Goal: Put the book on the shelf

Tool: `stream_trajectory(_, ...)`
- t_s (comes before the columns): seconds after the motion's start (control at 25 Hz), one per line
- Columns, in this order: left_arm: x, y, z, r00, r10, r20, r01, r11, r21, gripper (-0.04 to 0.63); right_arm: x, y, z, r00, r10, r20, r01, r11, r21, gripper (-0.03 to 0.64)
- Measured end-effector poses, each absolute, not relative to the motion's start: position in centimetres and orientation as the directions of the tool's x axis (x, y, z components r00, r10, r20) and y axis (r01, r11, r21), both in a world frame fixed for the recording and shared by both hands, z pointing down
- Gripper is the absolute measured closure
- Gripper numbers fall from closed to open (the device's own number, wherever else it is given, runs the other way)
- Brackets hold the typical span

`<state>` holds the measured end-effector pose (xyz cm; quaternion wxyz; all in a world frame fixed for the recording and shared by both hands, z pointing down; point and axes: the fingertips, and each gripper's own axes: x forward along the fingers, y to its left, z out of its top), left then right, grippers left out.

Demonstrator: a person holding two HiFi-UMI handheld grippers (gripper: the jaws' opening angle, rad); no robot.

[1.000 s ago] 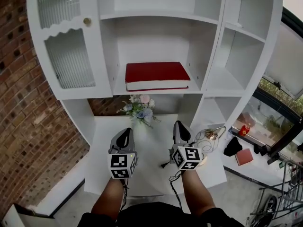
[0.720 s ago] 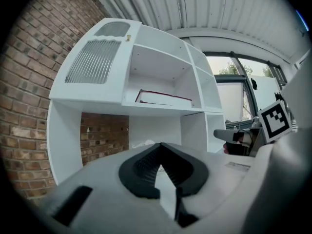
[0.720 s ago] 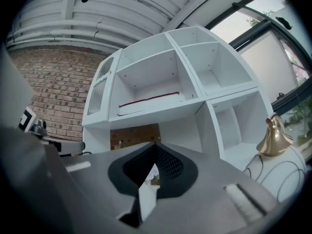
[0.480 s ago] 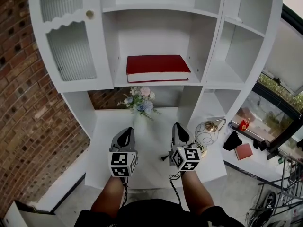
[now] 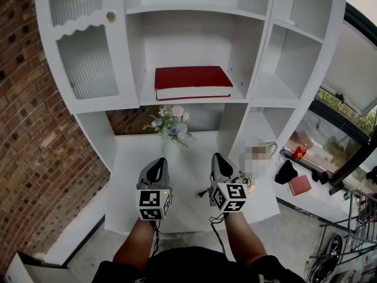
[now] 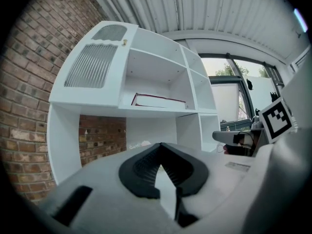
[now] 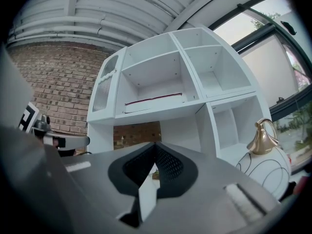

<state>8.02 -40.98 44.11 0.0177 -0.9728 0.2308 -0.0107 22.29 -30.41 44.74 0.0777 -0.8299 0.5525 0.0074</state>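
1. nearest the camera, each tong carries a cube with black-and-white square code patterns. these are markers, not words.
2. the left gripper (image 5: 157, 163) is over the white desk top (image 5: 131, 178). its jaws are pressed together with nothing between them.
3. the right gripper (image 5: 217, 157) is beside it, a little apart, over the same desk top. its jaws are also pressed together and pinch nothing.
4. past the jaw tips, a small bunch of pale flowers (image 5: 171, 123) is at the back of the desk, just under the lowest shelf board.
5. farther on, the red book (image 5: 191, 82) lies flat in the middle compartment of the white shelf unit (image 5: 262, 93). its pale page edge faces forward, and it is well apart from both tongs. a ribbed glass door (image 5: 88, 63) closes the compartment to its left.
6. the right gripper view shows a white pot with a gold top (image 7: 265, 147) on the right of the desk, which a blur patch partly covers in the head view.
7. the left gripper view catches the other tong's marker cube at its right edge.
8. only the head view shows a flat red item (image 5: 300, 185) on the ledge far right.
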Motion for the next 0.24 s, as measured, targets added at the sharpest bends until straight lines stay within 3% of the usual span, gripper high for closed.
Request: stream_trajectory(0.24,7.97,-40.02,43.60,0.890,-0.456,-0.014,-0.452,-0.878,-0.157,0.592,21.80,-30.37,44.69,0.385,-0.918,-0.096,-0.920,-0.374,-0.119,0.607)
